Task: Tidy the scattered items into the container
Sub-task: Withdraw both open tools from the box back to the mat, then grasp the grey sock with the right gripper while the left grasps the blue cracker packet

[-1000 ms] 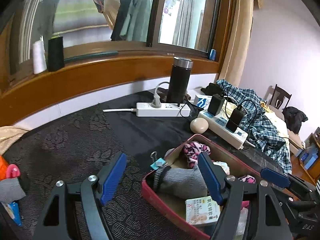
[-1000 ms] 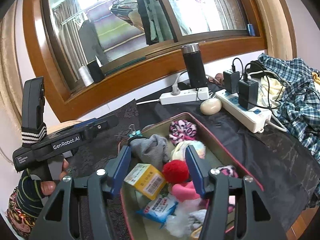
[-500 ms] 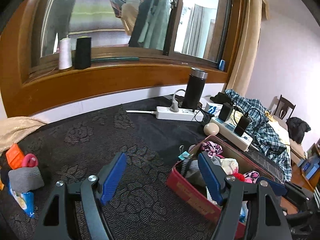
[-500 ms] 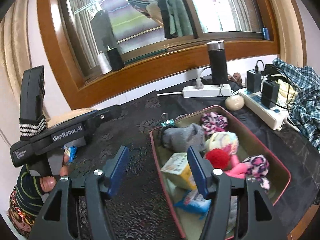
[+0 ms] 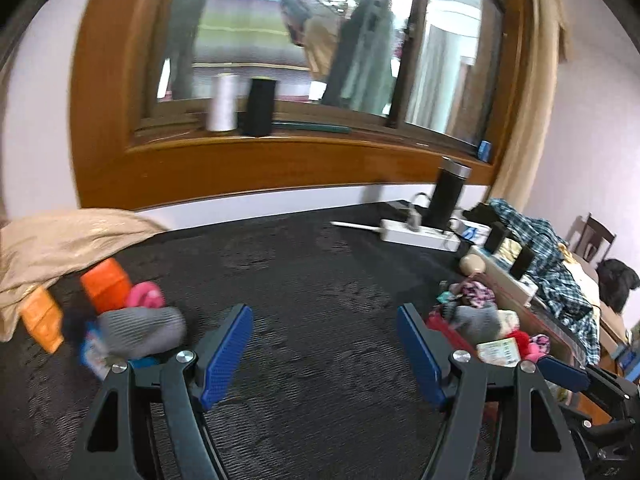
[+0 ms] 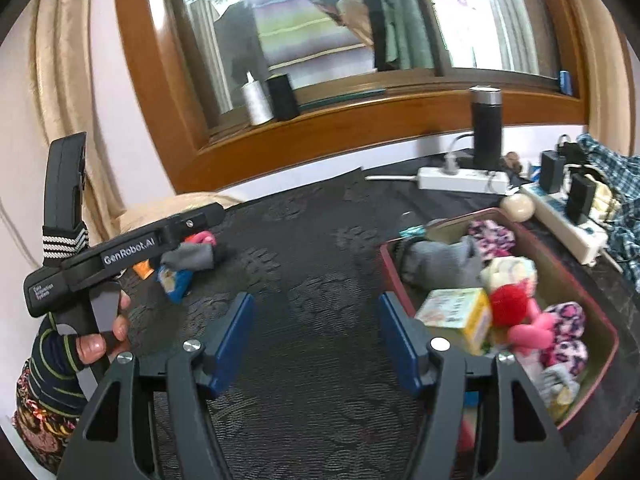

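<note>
Left tongs [image 5: 324, 350] spread empty, right tongs [image 6: 316, 336] opening empty, container [image 6: 600, 328] right of both.

Left gripper [image 5: 324, 350] fingers apart — grey sock [image 5: 140, 330] left.

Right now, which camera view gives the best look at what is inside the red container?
The right wrist view: the red container lies open below the camera, its contents visible. The left wrist view catches the red container edge-on at the right, partly behind the left tongs, showing only the topmost items.
</note>
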`<state>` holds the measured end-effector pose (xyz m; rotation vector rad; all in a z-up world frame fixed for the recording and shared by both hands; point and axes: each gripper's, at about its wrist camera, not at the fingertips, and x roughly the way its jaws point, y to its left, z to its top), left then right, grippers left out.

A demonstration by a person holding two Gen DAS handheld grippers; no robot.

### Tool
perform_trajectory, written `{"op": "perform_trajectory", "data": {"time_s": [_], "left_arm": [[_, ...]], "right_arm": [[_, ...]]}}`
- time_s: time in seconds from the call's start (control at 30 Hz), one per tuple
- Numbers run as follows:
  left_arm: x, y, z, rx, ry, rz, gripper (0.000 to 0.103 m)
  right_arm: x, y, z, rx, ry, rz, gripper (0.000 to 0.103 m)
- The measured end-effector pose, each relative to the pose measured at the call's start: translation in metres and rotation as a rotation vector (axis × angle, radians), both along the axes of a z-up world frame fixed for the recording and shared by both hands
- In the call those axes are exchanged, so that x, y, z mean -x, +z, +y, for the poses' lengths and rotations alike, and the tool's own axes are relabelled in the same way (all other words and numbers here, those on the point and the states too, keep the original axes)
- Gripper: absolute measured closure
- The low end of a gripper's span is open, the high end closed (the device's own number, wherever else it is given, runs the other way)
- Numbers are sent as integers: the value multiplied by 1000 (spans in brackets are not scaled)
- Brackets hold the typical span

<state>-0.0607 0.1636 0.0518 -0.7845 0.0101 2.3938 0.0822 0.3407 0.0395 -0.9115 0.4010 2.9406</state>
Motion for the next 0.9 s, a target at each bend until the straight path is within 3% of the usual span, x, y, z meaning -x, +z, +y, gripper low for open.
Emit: {"op": "perform_trajectory", "data": {"time_s": [0.3, 0.37, 0.43, 0.67, 0.9], "left_arm": [[5, 1, -97, 1, 167, 3, 26], [7, -1, -124, -17, 224, -4, 18], [11, -5, -145, -31, 272, -10, 18], [44, -25, -205, -101, 381, -99, 18], [69, -59, -225, -130, 427, -232, 18]], "right_arm": [[30, -17, -53, 25, 122, -52, 35], [40, -24, -66, 24, 154, -72, 35], [50, -30, -78, 27, 179, -90, 35], [83, -47, -105, 21, 231, -164, 35], [111, -55, -117, 22, 255, -185, 35]]}}
